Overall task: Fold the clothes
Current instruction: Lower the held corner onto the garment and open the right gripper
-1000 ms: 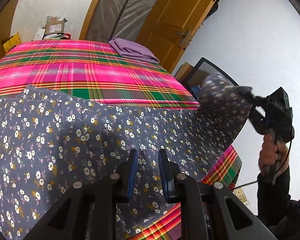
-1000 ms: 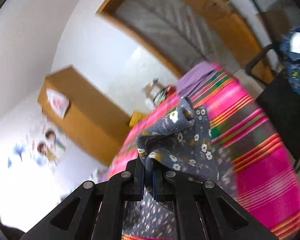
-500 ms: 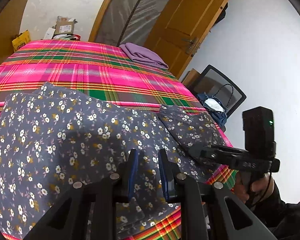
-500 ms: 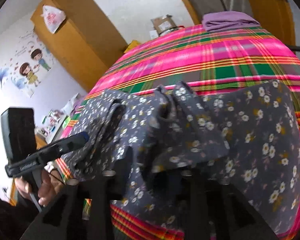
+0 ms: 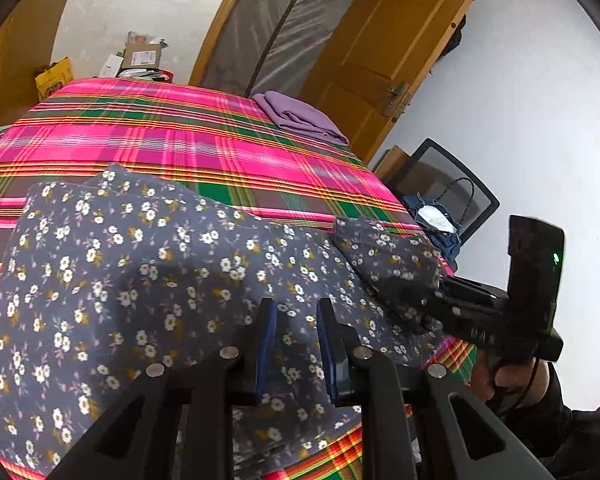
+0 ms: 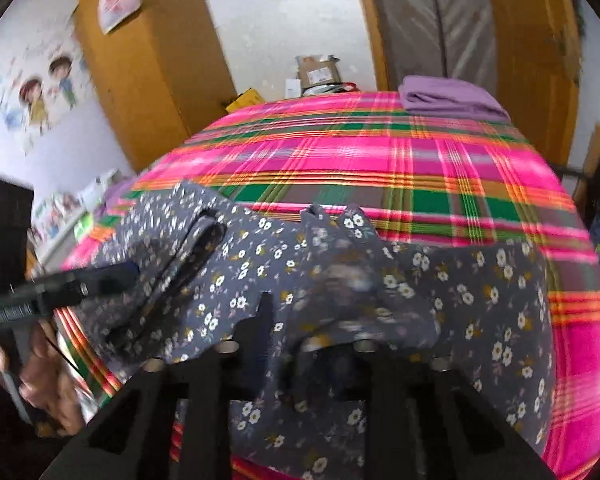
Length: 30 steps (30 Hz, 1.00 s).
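A dark floral garment lies spread on the pink plaid bed cover, with one part folded over at its right end. My left gripper is at the garment's near edge, its blue pads closed on layered fabric. My right gripper is low at the folded-over part. Cloth drapes over its fingers and sags into the gap. Its jaws are closing, one finger is hidden by cloth, and I see no pads pressing.
A folded purple cloth rests at the bed's far right corner. A black chair with a blue bag stands off the right side. Boxes sit beyond the far edge, a wooden wardrobe to the left. A person's hand holds each gripper.
The right gripper came down from mid-air with the lifted end of the garment, laid it over the rest and let its jaws part. The left gripper has stayed at the near edge.
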Each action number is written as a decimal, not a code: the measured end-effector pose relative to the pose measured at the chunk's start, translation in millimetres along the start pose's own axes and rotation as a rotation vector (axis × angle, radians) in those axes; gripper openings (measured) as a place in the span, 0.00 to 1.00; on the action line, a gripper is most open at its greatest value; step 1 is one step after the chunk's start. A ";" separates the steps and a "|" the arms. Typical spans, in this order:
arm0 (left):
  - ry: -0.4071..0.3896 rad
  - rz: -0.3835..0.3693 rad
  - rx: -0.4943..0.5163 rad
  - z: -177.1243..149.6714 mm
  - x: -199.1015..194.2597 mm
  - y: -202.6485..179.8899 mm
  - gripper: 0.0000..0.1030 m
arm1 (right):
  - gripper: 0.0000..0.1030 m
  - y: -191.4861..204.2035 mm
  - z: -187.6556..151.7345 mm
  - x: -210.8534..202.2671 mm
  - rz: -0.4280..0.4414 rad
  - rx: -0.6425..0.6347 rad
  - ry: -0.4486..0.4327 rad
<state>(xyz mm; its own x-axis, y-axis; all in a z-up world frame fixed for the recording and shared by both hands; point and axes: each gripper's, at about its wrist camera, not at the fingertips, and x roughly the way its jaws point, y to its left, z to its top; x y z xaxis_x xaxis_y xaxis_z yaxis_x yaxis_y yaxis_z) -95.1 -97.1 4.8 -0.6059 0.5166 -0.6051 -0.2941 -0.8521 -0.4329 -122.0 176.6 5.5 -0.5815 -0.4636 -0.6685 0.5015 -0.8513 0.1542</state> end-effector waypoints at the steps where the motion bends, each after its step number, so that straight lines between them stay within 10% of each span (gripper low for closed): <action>1: -0.004 0.004 -0.005 0.4 -1.2 1.8 0.20 | 0.20 8.7 -1.4 -0.1 -0.009 -0.064 0.003; 8: -0.027 0.025 -0.034 4.0 -7.4 11.8 0.20 | 0.33 57.7 -21.1 3.7 -0.071 -0.462 0.055; 19: -0.013 -0.007 -0.042 4.5 -5.3 5.3 0.20 | 0.33 43.5 -8.9 -8.9 0.129 -0.312 0.011; 30: 0.147 -0.063 -0.045 -4.5 49.5 -20.8 0.24 | 0.33 -28.0 -10.3 -24.8 0.047 0.002 -0.036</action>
<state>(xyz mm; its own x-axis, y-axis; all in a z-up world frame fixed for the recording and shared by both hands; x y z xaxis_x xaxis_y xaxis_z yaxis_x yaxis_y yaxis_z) -115.7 -53.5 -19.1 -0.4715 0.5784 -0.6657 -0.2926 -0.8147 -0.5006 -115.0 214.5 10.3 -0.5803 -0.5114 -0.6338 0.5275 -0.8290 0.1860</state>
